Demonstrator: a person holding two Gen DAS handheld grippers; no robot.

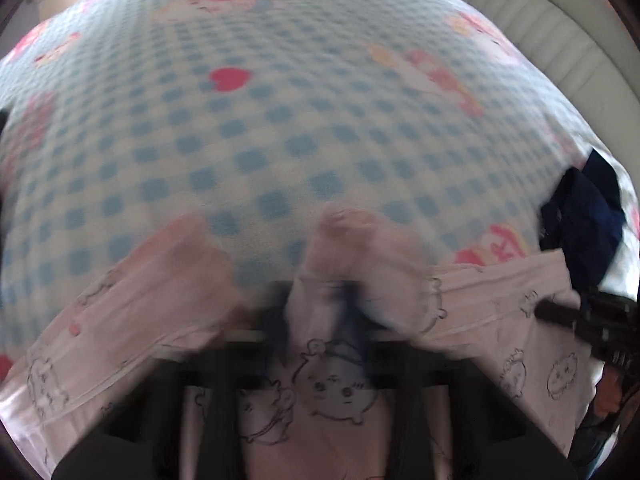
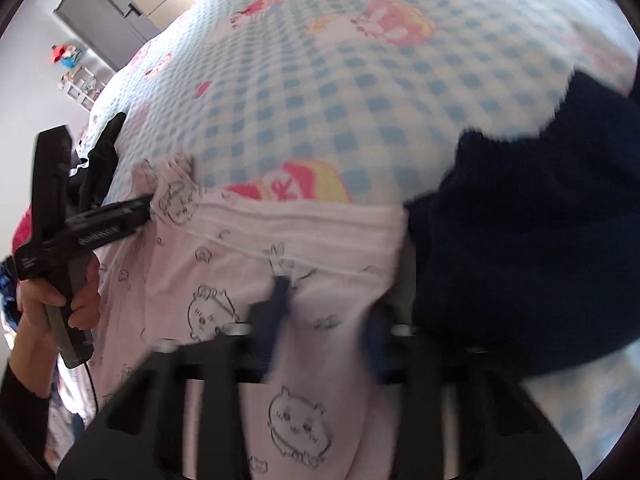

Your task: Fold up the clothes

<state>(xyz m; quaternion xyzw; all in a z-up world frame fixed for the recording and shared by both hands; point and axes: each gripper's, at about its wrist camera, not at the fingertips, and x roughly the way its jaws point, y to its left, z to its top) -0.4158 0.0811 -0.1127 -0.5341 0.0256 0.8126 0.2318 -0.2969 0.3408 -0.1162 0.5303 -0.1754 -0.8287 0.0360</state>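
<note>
Now both pinching: left tongs (image 1: 320,300) clenched on pink cartoon pyjamas (image 2: 240,248), right tongs (image 2: 320,312) clenched on them too. Pyjamas lying on checked bed blanket (image 1: 280,128), touching dark blue garment (image 2: 540,240).

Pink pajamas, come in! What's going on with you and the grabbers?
Left gripper shut on pink pajamas. Right gripper shut on them too. Pajamas lifted over checkered blanket. Dark blue garment crowding the right side.
</note>
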